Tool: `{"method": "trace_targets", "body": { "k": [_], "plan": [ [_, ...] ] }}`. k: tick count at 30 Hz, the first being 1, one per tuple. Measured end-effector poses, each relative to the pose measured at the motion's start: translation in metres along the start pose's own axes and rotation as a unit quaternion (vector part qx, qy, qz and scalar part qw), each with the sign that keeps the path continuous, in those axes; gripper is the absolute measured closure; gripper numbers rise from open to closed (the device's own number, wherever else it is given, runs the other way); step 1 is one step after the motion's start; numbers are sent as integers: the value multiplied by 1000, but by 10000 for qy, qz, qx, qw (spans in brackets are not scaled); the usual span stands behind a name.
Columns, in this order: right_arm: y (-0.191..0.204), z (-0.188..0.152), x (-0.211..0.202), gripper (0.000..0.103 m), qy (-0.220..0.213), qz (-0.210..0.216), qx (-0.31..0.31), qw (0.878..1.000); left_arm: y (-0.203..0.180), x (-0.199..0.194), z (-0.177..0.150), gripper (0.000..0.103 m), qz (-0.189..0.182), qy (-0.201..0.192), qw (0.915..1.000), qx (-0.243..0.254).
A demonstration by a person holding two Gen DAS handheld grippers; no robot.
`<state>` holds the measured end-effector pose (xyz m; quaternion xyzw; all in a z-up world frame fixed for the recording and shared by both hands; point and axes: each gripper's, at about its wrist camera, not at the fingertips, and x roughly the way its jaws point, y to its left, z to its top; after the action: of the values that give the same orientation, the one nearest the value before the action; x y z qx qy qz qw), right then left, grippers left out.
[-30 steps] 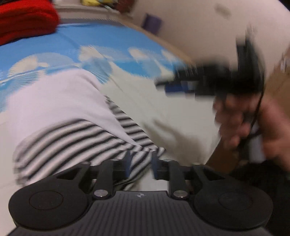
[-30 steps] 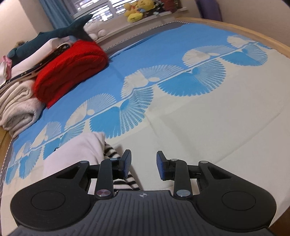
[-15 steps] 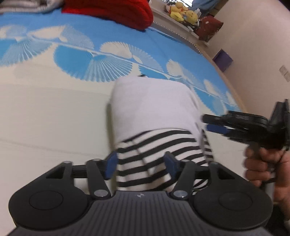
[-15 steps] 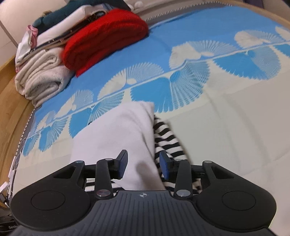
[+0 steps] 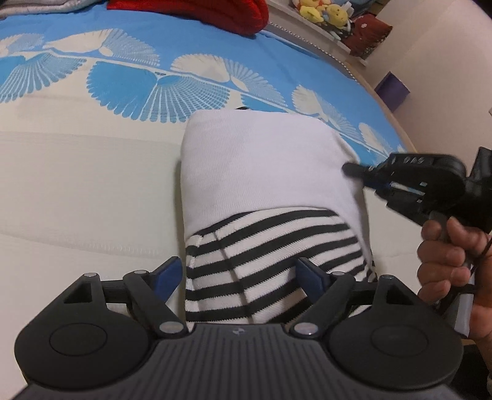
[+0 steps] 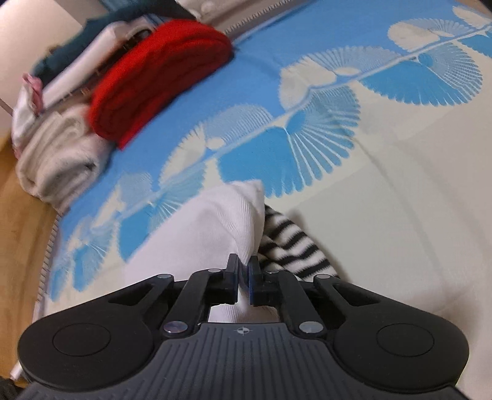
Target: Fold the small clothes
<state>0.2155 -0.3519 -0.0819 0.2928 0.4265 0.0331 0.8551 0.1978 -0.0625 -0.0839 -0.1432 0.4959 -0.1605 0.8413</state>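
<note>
A small white garment with a black-and-white striped part (image 5: 264,172) lies folded on the bed. My left gripper (image 5: 238,277) is open, its fingers on either side of the striped end. My right gripper (image 6: 243,272) is shut on the white edge of the garment (image 6: 215,234); the striped part (image 6: 289,243) lies just to its right. The right gripper also shows in the left wrist view (image 5: 353,169), held in a hand at the garment's right side.
The bed has a cream and blue fan-patterned cover (image 5: 92,172). A red folded blanket (image 6: 160,77) and a stack of folded towels (image 6: 58,157) lie at the far end. Plush toys (image 5: 323,12) sit on a shelf. A wooden bed frame (image 6: 18,215) runs along the left.
My right gripper has closed on the white edge of the garment. My left gripper has opened wider around the striped end and moved closer.
</note>
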Motion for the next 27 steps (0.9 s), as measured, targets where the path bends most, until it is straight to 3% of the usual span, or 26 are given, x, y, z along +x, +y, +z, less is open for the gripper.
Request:
{"method": "trace_targets", "body": {
  "k": [4,6,10,15,18,21,23,25,27],
  "plan": [
    [-9,8,-30,100,-680,336,271,9968,-5,-5,1,18,-139,-23,9998,143],
    [-16,10,-38,100,-849,65,348,9958,-8,-7,0,18,-202,-32,9995,234],
    [-24,9,-21,100,-499,-1128,104,9923,-18,-3,-3,18,-166,16,9982,571],
    [-13,3,8,100,-101,-1555,-414,9869,-17,13,-10,16,326,331,9948,904],
    [-8,-2,13,99,-18,-1563,-521,9863,-10,15,-10,16,363,395,9947,872],
    [-11,-2,6,92,10,-1279,-345,9912,1,11,-8,16,203,414,9972,590],
    [-14,-1,-3,77,-63,-1054,-200,9942,12,6,-3,16,-1,431,9988,225],
    [-22,-2,-12,70,-5,-797,14,9968,19,-1,3,17,-108,336,9994,-45],
    [-33,-5,-18,69,215,-587,207,9978,25,-7,6,17,-175,233,9993,-242]
  ]
}}
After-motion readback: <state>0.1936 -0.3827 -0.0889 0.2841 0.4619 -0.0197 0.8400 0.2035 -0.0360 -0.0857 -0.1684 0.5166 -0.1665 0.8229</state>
